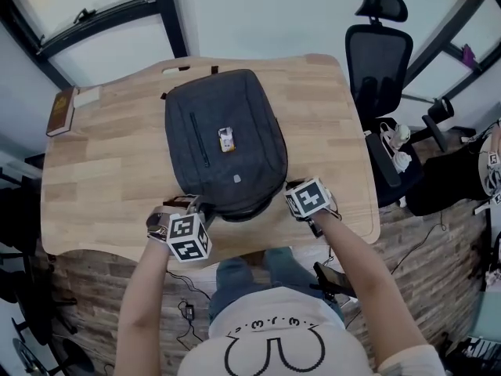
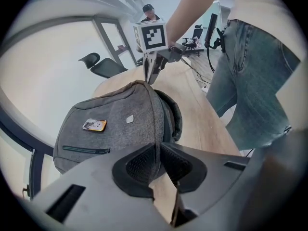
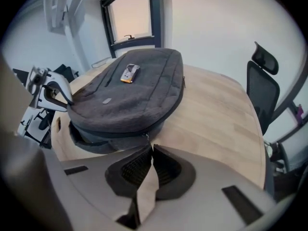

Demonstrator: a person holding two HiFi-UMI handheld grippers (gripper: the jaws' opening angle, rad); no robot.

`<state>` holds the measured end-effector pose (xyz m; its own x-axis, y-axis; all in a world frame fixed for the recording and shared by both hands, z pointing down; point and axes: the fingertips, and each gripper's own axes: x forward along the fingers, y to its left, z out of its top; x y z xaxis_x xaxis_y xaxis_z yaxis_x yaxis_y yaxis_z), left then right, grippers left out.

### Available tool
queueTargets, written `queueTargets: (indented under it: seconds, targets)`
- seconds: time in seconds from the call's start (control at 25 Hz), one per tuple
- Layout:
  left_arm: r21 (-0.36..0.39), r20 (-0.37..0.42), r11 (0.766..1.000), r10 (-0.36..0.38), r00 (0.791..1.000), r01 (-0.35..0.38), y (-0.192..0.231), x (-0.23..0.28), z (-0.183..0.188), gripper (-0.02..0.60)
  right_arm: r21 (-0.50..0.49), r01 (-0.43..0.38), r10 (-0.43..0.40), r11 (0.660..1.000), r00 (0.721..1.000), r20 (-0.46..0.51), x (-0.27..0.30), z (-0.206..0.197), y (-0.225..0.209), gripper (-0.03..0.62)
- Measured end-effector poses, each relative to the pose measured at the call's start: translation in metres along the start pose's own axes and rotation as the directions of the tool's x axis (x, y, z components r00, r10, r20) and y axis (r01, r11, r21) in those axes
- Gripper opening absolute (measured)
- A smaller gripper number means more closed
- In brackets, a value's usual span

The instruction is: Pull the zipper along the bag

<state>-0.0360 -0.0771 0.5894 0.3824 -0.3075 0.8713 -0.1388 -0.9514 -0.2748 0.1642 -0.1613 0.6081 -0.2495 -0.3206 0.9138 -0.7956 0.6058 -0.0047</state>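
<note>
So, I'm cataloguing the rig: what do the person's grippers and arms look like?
Both the left gripper and right gripper have grey bodies with black mesh-textured pads, and each carries a white cube printed with black square markers. The arms are bare below a pale short-sleeved T-shirt.

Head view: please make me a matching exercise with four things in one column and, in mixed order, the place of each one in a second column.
Things:
1. backpack
2. book
3. office chair
4. orange tag

Places:
A. at the far left corner of the table
B. beyond the table's right edge
C. in the middle of the table
D. on top of the backpack

Pairs: 1-C; 2-A; 3-B; 4-D
</note>
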Motion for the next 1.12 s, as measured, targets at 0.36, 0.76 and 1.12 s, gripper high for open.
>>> queueTargets:
  seconds: [0.36,0.76,1.12]
  targets:
    - [-0.070,-0.048,0.997,0.036,0.998,-0.040,0.003,-0.008,-0.016,0.074,0.013,-0.101,0.100,0.995,0.994,0.047,-0.003,0.002,0.020,0.052]
    - [-0.145,0.006,0.989,-0.034,0.999,0.034,-0.007,-0.012,0.021,0.193,-0.123,-0.307,0.311,0.944,0.950,0.013,-0.003,-0.002,0.110,0.052]
    - [-0.225,-0.074,0.971,-0.092,0.993,0.074,-0.018,0.003,0.011,0.063,-0.276,-0.282,0.301,0.919,0.953,0.026,0.001,-0.002,0.119,0.052]
